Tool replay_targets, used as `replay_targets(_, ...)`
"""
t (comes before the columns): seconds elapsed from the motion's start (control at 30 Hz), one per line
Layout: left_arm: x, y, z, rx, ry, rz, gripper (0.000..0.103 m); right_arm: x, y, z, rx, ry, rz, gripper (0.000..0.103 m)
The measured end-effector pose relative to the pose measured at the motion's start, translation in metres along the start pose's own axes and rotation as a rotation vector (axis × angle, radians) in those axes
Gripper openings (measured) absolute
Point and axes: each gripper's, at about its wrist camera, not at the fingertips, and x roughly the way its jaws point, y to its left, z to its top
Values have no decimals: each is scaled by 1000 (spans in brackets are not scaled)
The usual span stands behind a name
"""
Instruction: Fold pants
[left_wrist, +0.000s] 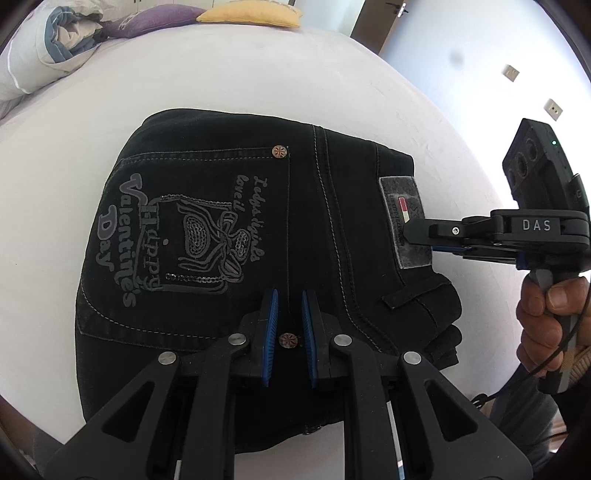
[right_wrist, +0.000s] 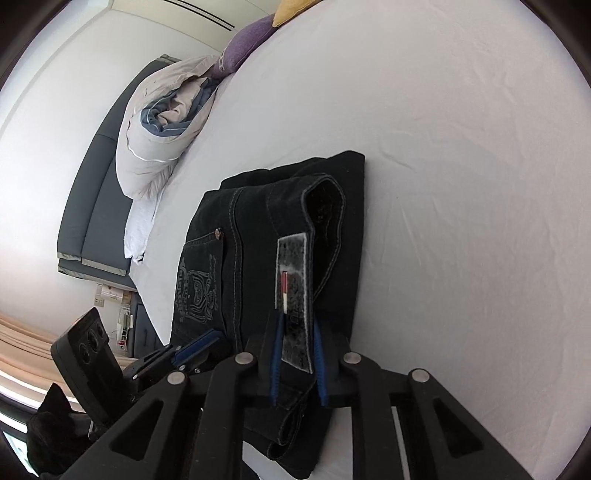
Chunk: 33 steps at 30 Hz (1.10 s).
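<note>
Evidently the final fold is being finished: the pants (left_wrist: 258, 236) are lying folded on the bed (left_wrist: 229, 74). Left gripper (left_wrist: 289, 332) and right gripper (right_wrist: 297, 332) jaws are being held released over them; withdrawal is being called for next.

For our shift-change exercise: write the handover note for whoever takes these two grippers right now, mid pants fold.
Left gripper: open, over the pocket rivet, holding nothing.
Right gripper: open, straddling the grey waistband patch, not clamped.
Black denim pants: folded into a compact stack on the white bed sheet.
Done: the folds appear complete.
Left: probably just withdraw both grippers; tidy the loose waistband edge if needed.
</note>
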Motion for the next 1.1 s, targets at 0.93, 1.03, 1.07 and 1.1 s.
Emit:
replay_targets(0.93, 4, -33, 14, 44, 30, 46, 13, -25, -21, -10, 84, -49, -51, 30)
replay_targets(1.03, 6, -32, 13, 35, 18, 34, 13, -51, -3, -4, 36, -107, 14, 30)
replay_targets(1.07, 6, -33, 13, 35, 16, 36, 13, -56, 7, 0, 22, -110, 109, 30)
replay_targets(1.1, 6, -34, 13, 36, 14, 40, 13, -57, 15, 1, 0, -105, 173, 30)
